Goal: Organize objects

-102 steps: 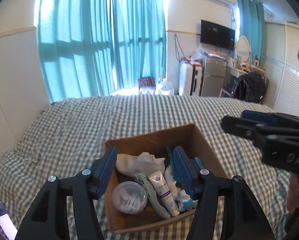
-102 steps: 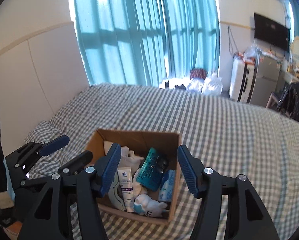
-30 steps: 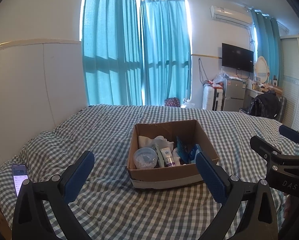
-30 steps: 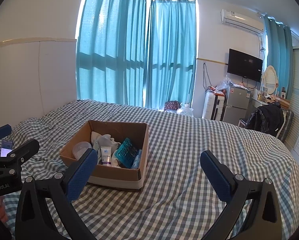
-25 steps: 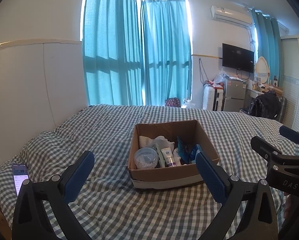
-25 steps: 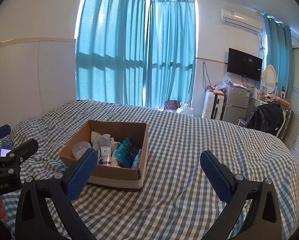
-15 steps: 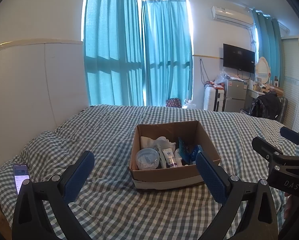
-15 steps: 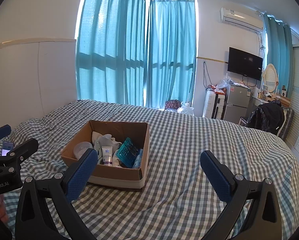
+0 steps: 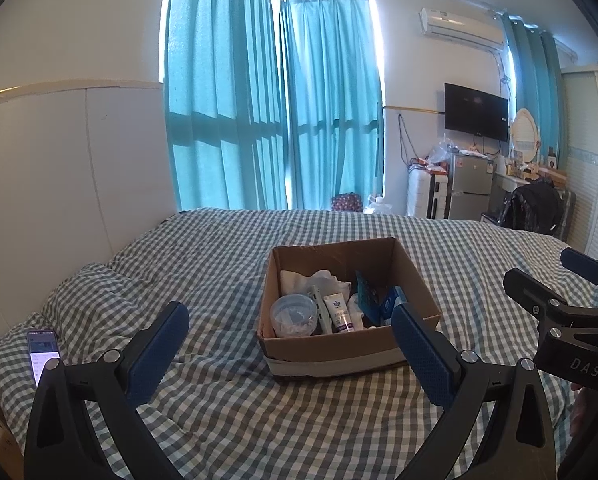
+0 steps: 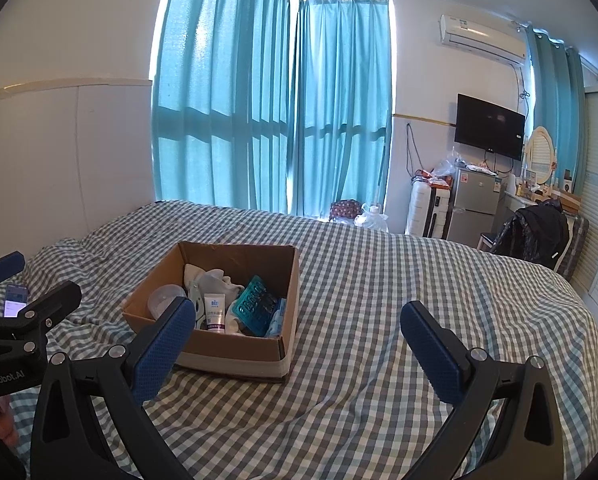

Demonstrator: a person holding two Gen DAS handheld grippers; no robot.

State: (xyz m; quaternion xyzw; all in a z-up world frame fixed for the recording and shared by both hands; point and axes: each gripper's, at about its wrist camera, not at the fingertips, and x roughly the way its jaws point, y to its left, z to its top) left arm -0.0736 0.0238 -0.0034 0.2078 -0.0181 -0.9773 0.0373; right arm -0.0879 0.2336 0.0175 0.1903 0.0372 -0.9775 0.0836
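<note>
The left gripper [image 9: 289,340] is held level and wide open, nothing between its blue pads, and the right gripper [image 10: 297,338] is carried the same way, spread and empty. Both are kept low over the checked bedspread [image 9: 219,412], apparently so that a full view of the work is kept ahead of the fingers.

Straight ahead of the left gripper, and ahead and to the left of the right one, a cardboard box [image 9: 335,350] is seen resting on the bed, open side up. The small things are gathered inside it: a round clear container [image 9: 293,314] in the near corner, a white tube [image 9: 339,312] beside it, a teal blister pack [image 10: 255,305], and crumpled white cloth [image 10: 213,278] behind. The tube is laid with its long axis running from the near wall toward the far wall, cap end nearest; the blister pack is propped on a slant against the far-side contents.

A phone [image 9: 43,350] is left on the bedspread, well to the left of the left gripper, outside the box.

Whether the box is being filled or emptied cannot be settled.
</note>
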